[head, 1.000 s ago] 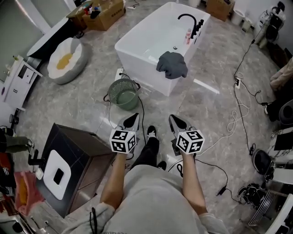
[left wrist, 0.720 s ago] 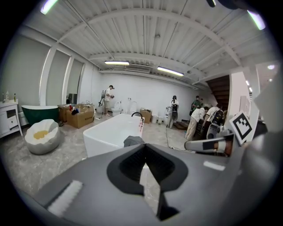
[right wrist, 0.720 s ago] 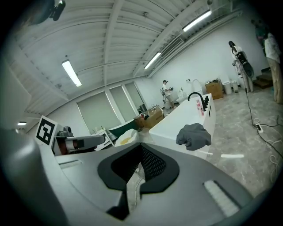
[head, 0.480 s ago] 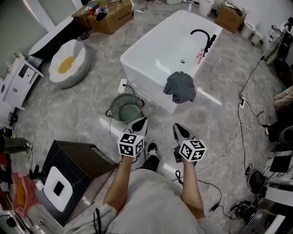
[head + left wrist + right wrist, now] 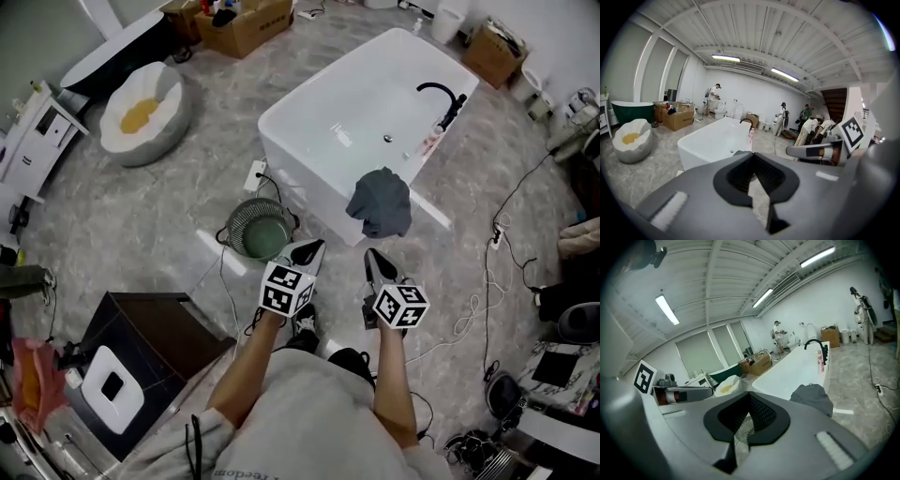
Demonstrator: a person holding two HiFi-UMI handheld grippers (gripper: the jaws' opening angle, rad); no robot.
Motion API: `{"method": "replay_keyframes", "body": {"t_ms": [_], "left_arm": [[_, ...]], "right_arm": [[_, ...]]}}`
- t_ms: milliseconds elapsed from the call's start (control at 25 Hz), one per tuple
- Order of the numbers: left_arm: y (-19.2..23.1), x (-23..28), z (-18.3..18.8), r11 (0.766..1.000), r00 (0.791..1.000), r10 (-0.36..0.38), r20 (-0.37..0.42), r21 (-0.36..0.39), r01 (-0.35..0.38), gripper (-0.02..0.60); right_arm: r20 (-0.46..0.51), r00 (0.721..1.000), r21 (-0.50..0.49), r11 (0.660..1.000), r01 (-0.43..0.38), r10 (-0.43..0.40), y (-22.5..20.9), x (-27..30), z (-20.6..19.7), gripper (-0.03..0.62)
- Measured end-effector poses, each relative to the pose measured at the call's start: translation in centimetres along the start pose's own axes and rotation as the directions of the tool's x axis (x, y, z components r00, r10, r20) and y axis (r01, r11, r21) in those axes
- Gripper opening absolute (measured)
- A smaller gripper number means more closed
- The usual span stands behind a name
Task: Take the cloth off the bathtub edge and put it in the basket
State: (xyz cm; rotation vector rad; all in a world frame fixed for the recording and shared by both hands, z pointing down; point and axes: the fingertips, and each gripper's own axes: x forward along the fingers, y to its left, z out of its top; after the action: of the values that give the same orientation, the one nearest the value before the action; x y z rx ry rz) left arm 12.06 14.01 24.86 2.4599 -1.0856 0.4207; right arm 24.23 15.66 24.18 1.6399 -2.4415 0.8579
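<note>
Cloth drapes bathtub edge, just beyond right claw.

Grey marbled floor (a dark cabinet stands on it), white walls, strip lights overhead.

Both tongs, left and right, closed, held forward side by side.

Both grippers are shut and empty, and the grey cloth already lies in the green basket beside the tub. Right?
No. The head view shows the grey cloth draped over the bathtub edge, not in the green basket. The left gripper and right gripper are indeed shut and empty.
</note>
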Motion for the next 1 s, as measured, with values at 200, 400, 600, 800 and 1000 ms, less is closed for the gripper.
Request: {"method": "replay_keyframes", "body": {"t_ms": [200,400,600,800,1000], "left_arm": [[0.2,2.0,1.0,0.999,1.000,-0.027,-0.016,0.043,0.027,0.058],[1.7,5.0,-0.3,1.000,0.999,0.000,-0.035,0.008,0.000,0.058],[3.4,9.3,-1.6,0.998,0.997,0.046,-0.062,-0.040,-0.048,0.058],[4.7,14.5,-3.0,0.986,0.991,0.091,-0.094,-0.127,-0.103,0.058],[5.7,20.4,-5.2,0.971,0.985,0.125,-0.122,-0.187,-0.146,0.058]], "right_arm": [[-0.017,1.000,-0.009,1.000,0.024,-0.024,-1.6,2.3,0.3,0.000],[-0.035,0.999,-0.067,0.998,0.017,-0.019,-4.4,4.6,0.9,0.000],[-0.047,0.999,-0.100,0.995,0.000,-0.005,-8.8,7.6,2.4,0.000],[-0.109,0.994,-0.127,0.991,-0.031,0.017,-14.5,10.4,3.0,0.000],[-0.153,0.988,-0.133,0.989,-0.057,0.037,-21.3,13.5,2.7,0.000]]}}
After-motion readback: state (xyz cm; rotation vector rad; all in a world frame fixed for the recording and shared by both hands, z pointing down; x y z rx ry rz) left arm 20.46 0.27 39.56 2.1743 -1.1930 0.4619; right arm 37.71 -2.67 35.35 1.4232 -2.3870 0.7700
